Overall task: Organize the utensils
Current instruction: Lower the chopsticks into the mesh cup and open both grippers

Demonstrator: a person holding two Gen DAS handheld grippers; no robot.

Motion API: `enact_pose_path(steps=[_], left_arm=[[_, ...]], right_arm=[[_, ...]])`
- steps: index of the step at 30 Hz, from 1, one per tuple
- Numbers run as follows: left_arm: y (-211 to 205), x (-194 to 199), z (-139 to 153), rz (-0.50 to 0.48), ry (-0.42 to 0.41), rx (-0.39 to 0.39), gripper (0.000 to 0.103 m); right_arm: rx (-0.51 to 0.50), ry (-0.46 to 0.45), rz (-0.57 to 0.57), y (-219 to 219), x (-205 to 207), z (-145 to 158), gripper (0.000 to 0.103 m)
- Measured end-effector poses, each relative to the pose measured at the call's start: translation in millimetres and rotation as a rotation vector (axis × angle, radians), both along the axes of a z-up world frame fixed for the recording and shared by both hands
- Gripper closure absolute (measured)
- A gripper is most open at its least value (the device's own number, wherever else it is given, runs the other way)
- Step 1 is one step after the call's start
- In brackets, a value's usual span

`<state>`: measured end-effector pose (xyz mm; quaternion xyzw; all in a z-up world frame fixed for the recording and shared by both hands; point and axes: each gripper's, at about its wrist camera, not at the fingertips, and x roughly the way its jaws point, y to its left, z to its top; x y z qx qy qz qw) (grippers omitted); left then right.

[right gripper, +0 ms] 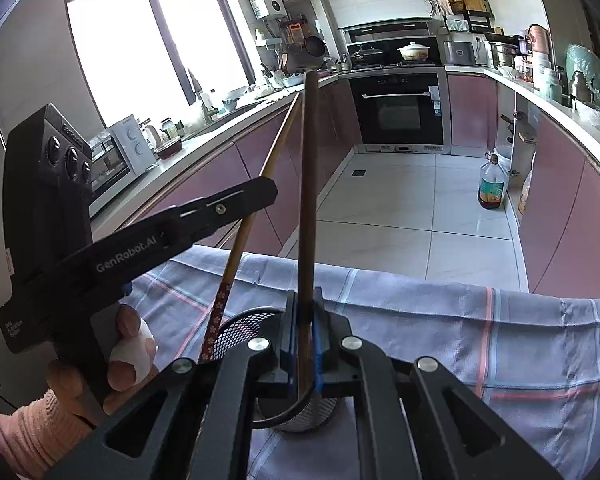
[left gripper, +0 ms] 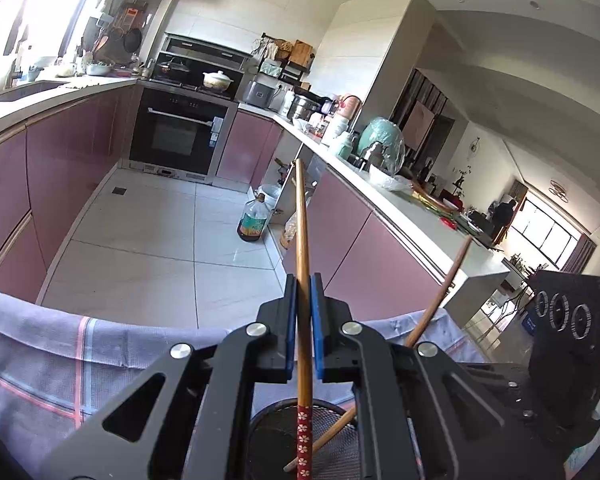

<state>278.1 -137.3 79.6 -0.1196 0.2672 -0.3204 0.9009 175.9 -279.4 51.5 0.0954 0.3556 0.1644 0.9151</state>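
Observation:
My left gripper (left gripper: 303, 280) is shut on a light wooden chopstick (left gripper: 302, 232) with a red flowered end, whose lower end dips into a black mesh holder (left gripper: 274, 428). The same chopstick (right gripper: 260, 188) shows in the right wrist view, held by the left gripper (right gripper: 256, 196). My right gripper (right gripper: 306, 296) is shut on a dark brown chopstick (right gripper: 309, 184) that stands upright with its lower end in the mesh holder (right gripper: 240, 328). In the left wrist view that dark chopstick (left gripper: 440, 292) leans to the right. The holder stands on a blue checked cloth (right gripper: 460, 328).
Pink kitchen cabinets (right gripper: 236, 168) run along both sides, with an oven (right gripper: 400, 108) at the far end. An oil bottle (right gripper: 491, 186) stands on the tiled floor. The table edge under the cloth (left gripper: 60, 344) faces the floor. A toaster oven (right gripper: 112, 160) sits on the left counter.

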Motion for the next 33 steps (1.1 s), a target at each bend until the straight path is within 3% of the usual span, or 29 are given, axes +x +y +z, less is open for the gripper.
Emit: enact_pose_path(steps=[10,14,33], left_arm=[[8.2,8.2,7.4,0.012,-0.046,-0.045,0.096],[0.5,1.0,-2.7,0.025,-0.071,0.001,0.096],[-6.4,-16.7,-44.7,0.067,-0.098,0.144,0.096]], right_arm=[[0.005,-0.001,-0.008,1.1,1.3,1.4,0.092],[-0.004,-0.009,-0.019,-0.4,-1.5,1.9,0.080],[0.041,-0.026,-0.009,-9.8,-31.7,-10.3,0.078]])
